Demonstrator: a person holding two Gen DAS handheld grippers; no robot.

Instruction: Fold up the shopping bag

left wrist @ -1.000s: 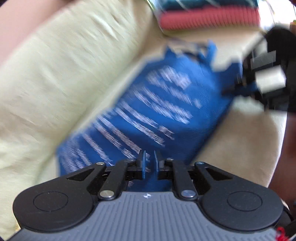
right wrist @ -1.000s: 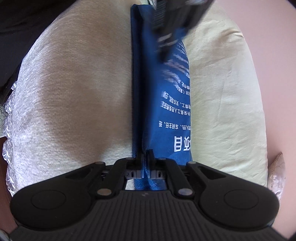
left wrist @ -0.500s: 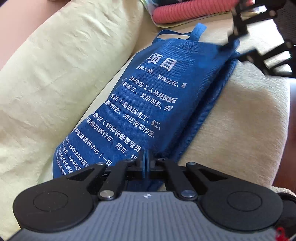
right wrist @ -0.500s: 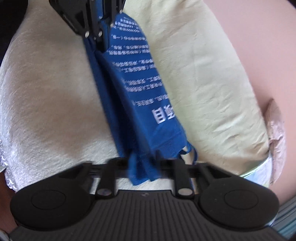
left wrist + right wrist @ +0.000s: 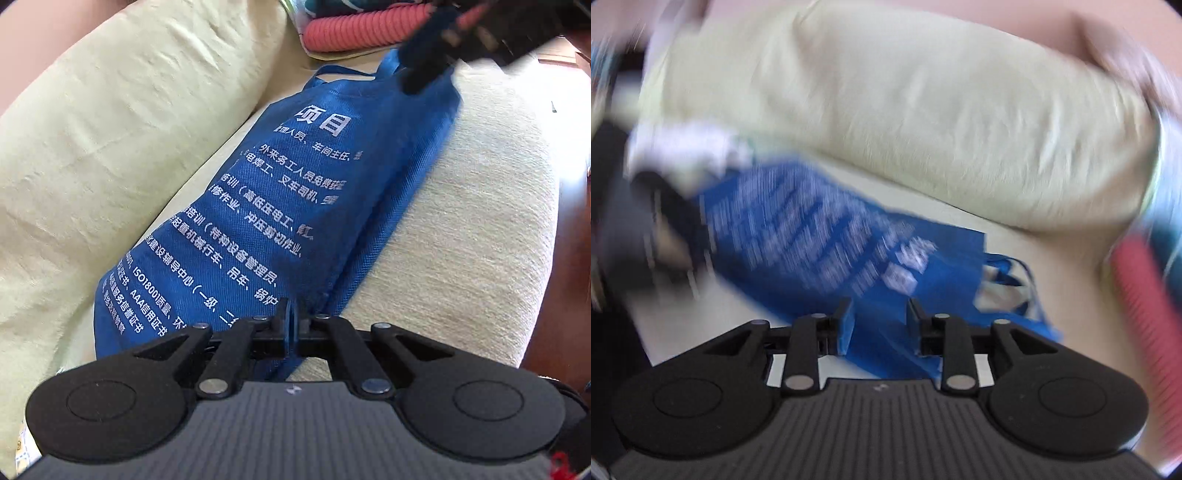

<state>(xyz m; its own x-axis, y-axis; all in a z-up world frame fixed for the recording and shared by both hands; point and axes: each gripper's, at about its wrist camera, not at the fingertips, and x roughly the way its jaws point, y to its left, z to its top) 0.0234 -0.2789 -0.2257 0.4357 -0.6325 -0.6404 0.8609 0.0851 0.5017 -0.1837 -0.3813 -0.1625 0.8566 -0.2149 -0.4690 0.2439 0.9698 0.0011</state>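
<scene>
A blue shopping bag (image 5: pixel 295 206) with white print lies flat along the sofa seat, against the back cushion. Its handles (image 5: pixel 343 74) are at the far end. My left gripper (image 5: pixel 293 321) is shut on the bag's near bottom edge. My right gripper (image 5: pixel 879 317) is open, its fingers (image 5: pixel 846 321) set apart with the bag's (image 5: pixel 820 236) top fabric lying between them; that view is motion-blurred. The left wrist view shows the right gripper (image 5: pixel 443 48) as a dark blur over the handle end. The left gripper (image 5: pixel 646 229) appears blurred at the bag's far end in the right wrist view.
A pale green back cushion (image 5: pixel 110 129) runs along the bag's left side. A pink ribbed roll (image 5: pixel 351 33) and striped fabric lie past the handles. The cream seat (image 5: pixel 480 221) drops off at its right edge to a wooden floor (image 5: pixel 569 258).
My right gripper has opened, letting go of the bag's top edge, and has swung round over the handle end. The left gripper stays shut on the bottom edge.
</scene>
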